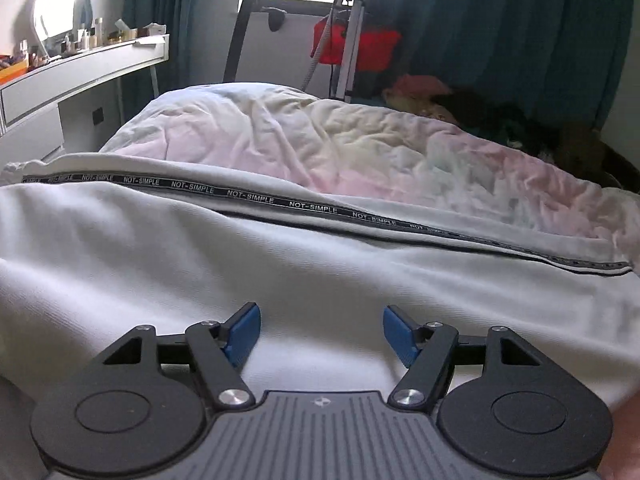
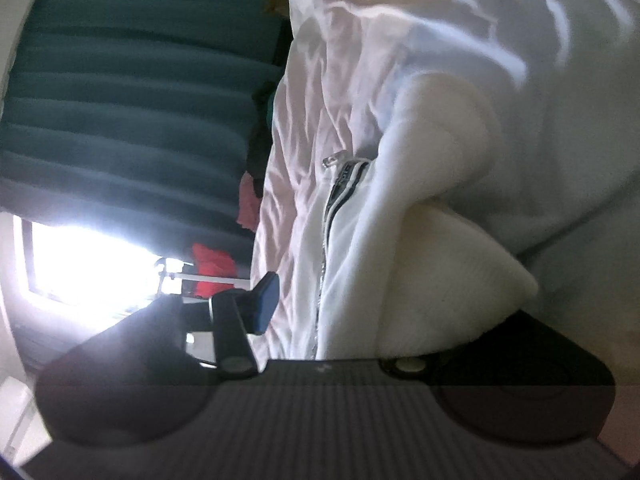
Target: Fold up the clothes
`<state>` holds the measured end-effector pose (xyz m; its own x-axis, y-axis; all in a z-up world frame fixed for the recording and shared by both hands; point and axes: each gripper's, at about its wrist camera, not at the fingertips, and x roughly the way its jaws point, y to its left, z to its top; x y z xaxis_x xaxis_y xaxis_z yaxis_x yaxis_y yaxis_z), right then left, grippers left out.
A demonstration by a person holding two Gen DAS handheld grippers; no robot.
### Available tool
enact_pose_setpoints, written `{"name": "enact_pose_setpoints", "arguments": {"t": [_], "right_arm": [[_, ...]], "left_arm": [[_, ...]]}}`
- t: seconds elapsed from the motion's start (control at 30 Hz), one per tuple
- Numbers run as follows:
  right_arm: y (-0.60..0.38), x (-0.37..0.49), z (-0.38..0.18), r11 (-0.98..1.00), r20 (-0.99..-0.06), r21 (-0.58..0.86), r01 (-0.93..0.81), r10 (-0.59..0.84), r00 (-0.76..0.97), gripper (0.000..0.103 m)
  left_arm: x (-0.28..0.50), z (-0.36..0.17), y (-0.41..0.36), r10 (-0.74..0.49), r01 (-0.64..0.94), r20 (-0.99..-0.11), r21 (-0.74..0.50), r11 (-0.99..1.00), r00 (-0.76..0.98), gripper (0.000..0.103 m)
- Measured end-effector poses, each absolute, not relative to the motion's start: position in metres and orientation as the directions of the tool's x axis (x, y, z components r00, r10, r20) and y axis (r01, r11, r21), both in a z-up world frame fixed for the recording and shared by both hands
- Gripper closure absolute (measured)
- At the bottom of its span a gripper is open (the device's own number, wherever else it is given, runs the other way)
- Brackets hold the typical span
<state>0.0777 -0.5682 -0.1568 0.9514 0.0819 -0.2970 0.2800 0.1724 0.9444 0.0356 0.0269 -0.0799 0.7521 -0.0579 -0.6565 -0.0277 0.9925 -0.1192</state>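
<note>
White garment [image 1: 200, 264] on rumpled bedsheet [image 1: 320, 140], teal curtains [image 1: 500, 40]

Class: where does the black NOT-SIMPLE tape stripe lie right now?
In the left wrist view, the stripe runs across the white garment, between the rumpled duvet and the open jaws.

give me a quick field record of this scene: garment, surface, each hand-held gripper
garment: white garment with black NOT-SIMPLE tape, spread on bed
surface: rumpled pale duvet
left hand-held gripper: open, over the garment, nothing between pads
right hand-held gripper: bunched white fabric between its fingers; grip unclear
background: teal curtains, desk
</note>
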Motion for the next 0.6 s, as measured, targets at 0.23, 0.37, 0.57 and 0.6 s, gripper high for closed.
{"name": "enact_pose_setpoints", "arguments": {"t": [0.23,0.37,0.57,0.6], "right_arm": [[-0.57,0.087,-0.146,0.237,-0.233,0.949,0.207,0.085,0.969,0.047],[-0.576,0.095,-0.153,0.223,-0.276,0.942,0.253,0.079,0.958,0.047],[-0.582,0.113,-0.162,0.282,-0.36,0.904,0.323,0.09,0.929,0.051],[-0.581,0.115,-0.16,0.312,-0.372,0.891,0.329,0.088,0.924,0.054]], "left_arm": [[0.031,-0.084,0.022,-0.029,-0.012,-0.676,-0.056,0.998,0.736,0.029],[0.029,-0.087,0.015,-0.011,0.005,-0.686,-0.011,1.0,0.727,0.024],[0.027,-0.09,0.01,-0.001,0.016,-0.696,0.016,1.0,0.718,0.022],[0.028,-0.09,0.01,0.0,0.016,-0.697,0.016,1.0,0.717,0.022]]}}
